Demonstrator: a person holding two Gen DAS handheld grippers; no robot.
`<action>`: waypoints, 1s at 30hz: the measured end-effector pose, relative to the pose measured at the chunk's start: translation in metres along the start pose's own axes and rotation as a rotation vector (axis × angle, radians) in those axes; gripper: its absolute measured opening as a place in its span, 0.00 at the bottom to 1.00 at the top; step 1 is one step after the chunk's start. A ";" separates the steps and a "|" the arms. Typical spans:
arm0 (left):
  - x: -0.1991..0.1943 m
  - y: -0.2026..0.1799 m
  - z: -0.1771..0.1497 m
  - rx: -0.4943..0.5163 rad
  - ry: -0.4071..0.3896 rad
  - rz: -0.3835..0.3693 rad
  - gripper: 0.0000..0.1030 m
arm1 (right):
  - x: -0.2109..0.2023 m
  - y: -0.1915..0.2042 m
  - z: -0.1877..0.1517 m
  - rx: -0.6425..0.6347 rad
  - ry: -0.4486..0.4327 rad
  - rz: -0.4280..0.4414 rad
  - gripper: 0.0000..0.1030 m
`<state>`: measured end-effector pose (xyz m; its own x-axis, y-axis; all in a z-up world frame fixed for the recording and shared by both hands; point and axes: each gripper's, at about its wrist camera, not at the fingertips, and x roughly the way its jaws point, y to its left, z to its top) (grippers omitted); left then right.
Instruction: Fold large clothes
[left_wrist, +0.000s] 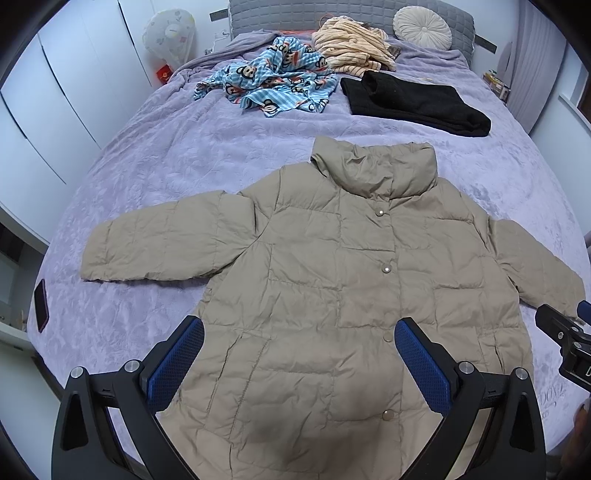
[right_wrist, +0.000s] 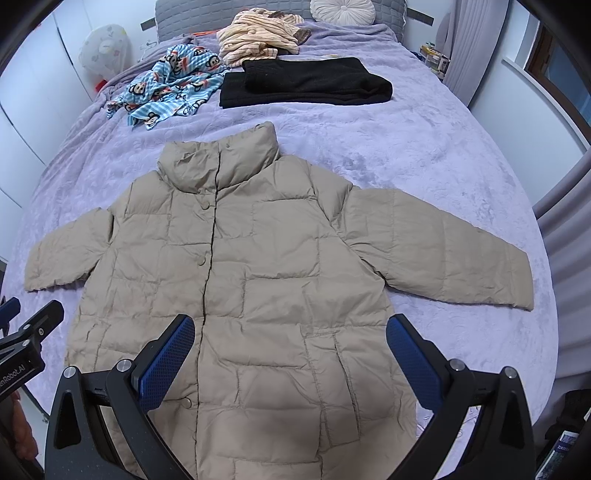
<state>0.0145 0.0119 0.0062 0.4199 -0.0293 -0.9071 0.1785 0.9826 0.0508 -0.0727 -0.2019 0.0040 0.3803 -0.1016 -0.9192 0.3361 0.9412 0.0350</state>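
A beige quilted puffer jacket (left_wrist: 332, 266) (right_wrist: 258, 258) lies flat and face up on the lilac bedspread, snapped shut, collar toward the headboard, both sleeves spread out sideways. My left gripper (left_wrist: 299, 354) hovers open above the jacket's lower front, its blue pads wide apart with nothing between them. My right gripper (right_wrist: 290, 350) hangs open the same way over the lower hem, near the pocket. Each gripper shows at the edge of the other's view, the right one (left_wrist: 565, 332) near the jacket's right cuff, the left one (right_wrist: 29, 336) near the left cuff.
Farther up the bed (left_wrist: 184, 155) lie a folded black garment (left_wrist: 413, 101) (right_wrist: 303, 81), a crumpled blue monkey-print cloth (left_wrist: 273, 83) (right_wrist: 170, 85), a striped cream pile (left_wrist: 354, 44) and a round cushion (left_wrist: 421, 27). A dark phone (left_wrist: 41, 304) rests by the left edge. White wardrobes stand left.
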 end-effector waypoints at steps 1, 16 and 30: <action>0.000 0.000 0.000 -0.001 0.000 0.000 1.00 | 0.000 0.000 0.000 0.000 0.000 0.001 1.00; 0.000 0.001 0.000 -0.003 0.000 0.002 1.00 | 0.001 -0.002 0.002 -0.002 0.000 -0.002 1.00; 0.000 0.002 0.000 -0.002 0.000 0.002 1.00 | 0.001 0.000 0.001 -0.002 -0.001 -0.003 1.00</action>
<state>0.0151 0.0138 0.0064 0.4202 -0.0279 -0.9070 0.1759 0.9831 0.0513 -0.0716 -0.2025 0.0035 0.3800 -0.1048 -0.9190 0.3357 0.9415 0.0314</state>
